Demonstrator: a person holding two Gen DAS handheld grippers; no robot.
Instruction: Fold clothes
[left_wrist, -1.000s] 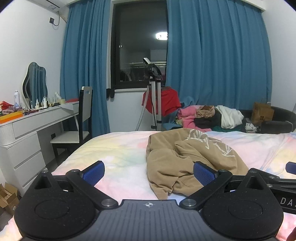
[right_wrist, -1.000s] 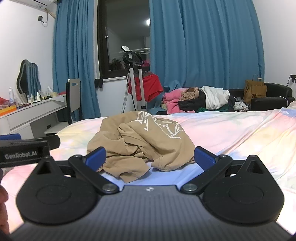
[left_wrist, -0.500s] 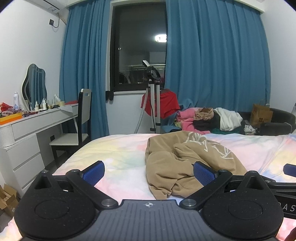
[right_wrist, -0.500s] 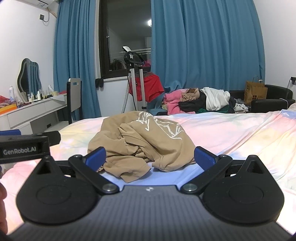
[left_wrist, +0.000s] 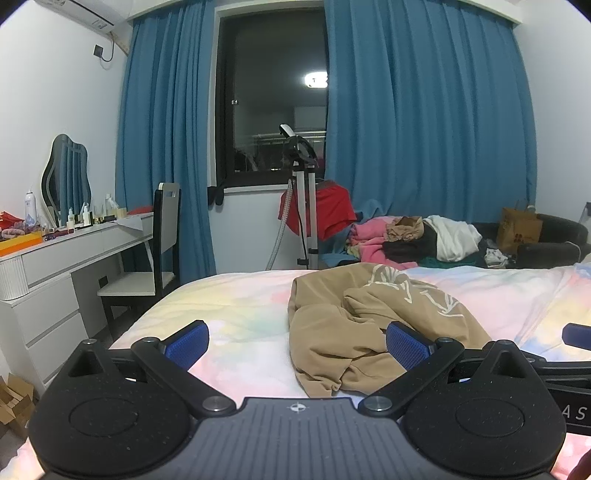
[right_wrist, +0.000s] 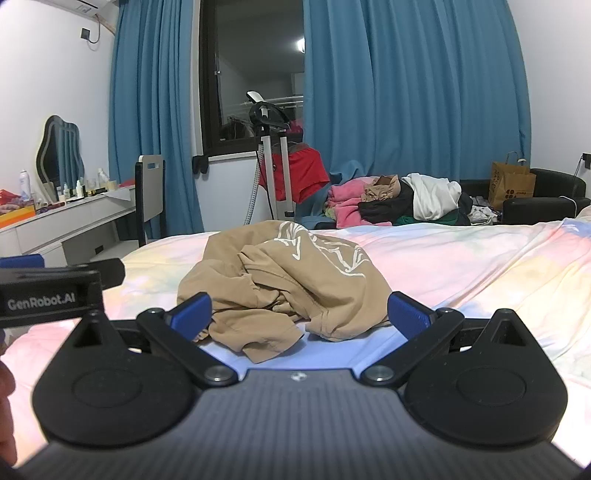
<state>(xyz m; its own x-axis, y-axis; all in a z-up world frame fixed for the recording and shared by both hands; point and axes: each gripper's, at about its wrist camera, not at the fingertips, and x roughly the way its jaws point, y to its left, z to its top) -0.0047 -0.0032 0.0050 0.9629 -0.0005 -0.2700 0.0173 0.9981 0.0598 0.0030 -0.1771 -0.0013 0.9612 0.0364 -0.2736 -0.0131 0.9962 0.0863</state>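
Crumpled tan cotton shirt with white print (right_wrist: 284, 280) lies on the pastel rainbow bedsheet (right_wrist: 461, 266). Left gripper (left_wrist: 297, 341) and right gripper (right_wrist: 299, 310) hover near it, fingers spread wide, probably not touching.

Blue curtains (left_wrist: 424, 122) frame a dark window (left_wrist: 271, 92); white walls.

Bottles (left_wrist: 77, 218) on the dresser too small to tell; tan garment's (right_wrist: 280, 280) underside hidden.

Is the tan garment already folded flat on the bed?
No, the tan garment lies in a crumpled heap on the bed, with both open grippers short of it.
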